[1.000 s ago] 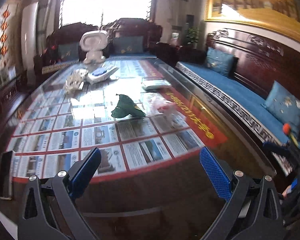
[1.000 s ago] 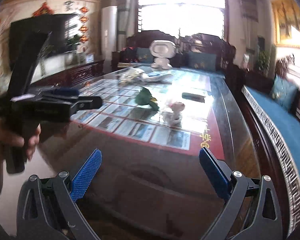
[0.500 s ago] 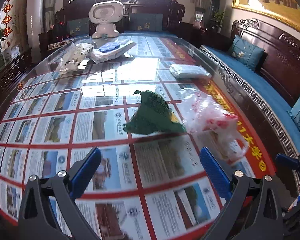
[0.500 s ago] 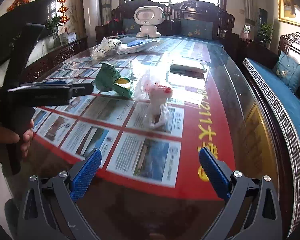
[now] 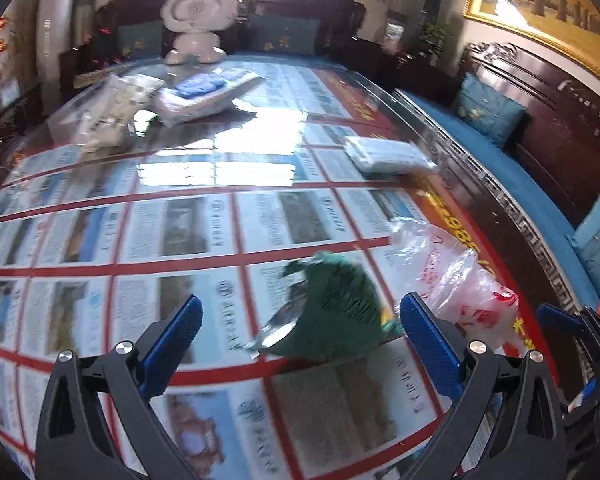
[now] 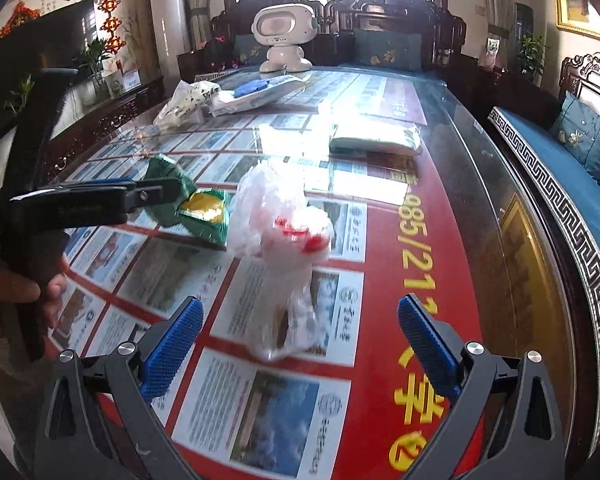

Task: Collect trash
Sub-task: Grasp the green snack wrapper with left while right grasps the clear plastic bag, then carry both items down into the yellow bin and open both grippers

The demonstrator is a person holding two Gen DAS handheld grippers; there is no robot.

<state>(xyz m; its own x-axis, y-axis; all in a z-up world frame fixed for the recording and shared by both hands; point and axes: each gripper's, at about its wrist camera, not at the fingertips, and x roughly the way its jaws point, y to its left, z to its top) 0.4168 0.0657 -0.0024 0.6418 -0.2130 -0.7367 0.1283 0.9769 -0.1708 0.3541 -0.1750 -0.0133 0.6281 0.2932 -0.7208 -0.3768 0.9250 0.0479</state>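
Both grippers now closer to the trash than a second ago. Left gripper (image 5: pixel 300 332) open around green wrapper (image 5: pixel 336 312); right gripper (image 6: pixel 300 336) open before clear plastic bag (image 6: pixel 284 232). Grasps not yet made.

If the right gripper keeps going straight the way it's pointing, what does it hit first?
Most likely the crumpled clear plastic bag with red print, lying directly ahead between the open right gripper fingers; exact depth is unclear.

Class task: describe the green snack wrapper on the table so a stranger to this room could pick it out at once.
Start at the long glass-topped table laid over printed sheets. Near its front end, two bits of litter lie side by side. The green snack wrapper is the crumpled, opaque dark green one with a yellow patch, left of the clear plastic bag with red print.
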